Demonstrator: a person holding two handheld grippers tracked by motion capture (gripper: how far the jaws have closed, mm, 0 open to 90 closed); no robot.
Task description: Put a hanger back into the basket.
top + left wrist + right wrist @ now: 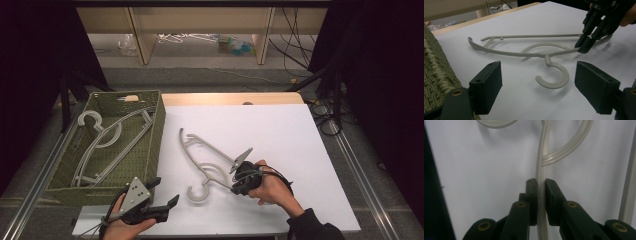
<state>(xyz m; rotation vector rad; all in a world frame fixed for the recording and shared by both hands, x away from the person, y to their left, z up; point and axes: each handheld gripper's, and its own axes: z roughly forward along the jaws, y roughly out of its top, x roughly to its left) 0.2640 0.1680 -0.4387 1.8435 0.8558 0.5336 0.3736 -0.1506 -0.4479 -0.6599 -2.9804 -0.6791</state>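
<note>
Right gripper (pixel 541 187) clamps hanger (pixel 541 165) — white board (pixel 280 135) beyond lies bare.

Both grippers all-black: left gripper (pixel 162 196) has blocky rectangular jaw pads, brass rivets at the linkage pivots, grey three-cornered plate with dark screw heads on top. Right gripper (pixel 541 195): same brass pivots, thin black cable trailing. Dark sleeve (pixel 312 227) behind right gripper.

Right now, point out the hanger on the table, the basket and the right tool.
hanger on the table (pixel 202 194): high view, on its hook.
basket (pixel 155 131): high view, on its right wall.
right tool (pixel 541 195): right gripper view, between its fingertips, shut on the hanger's arm.
</note>
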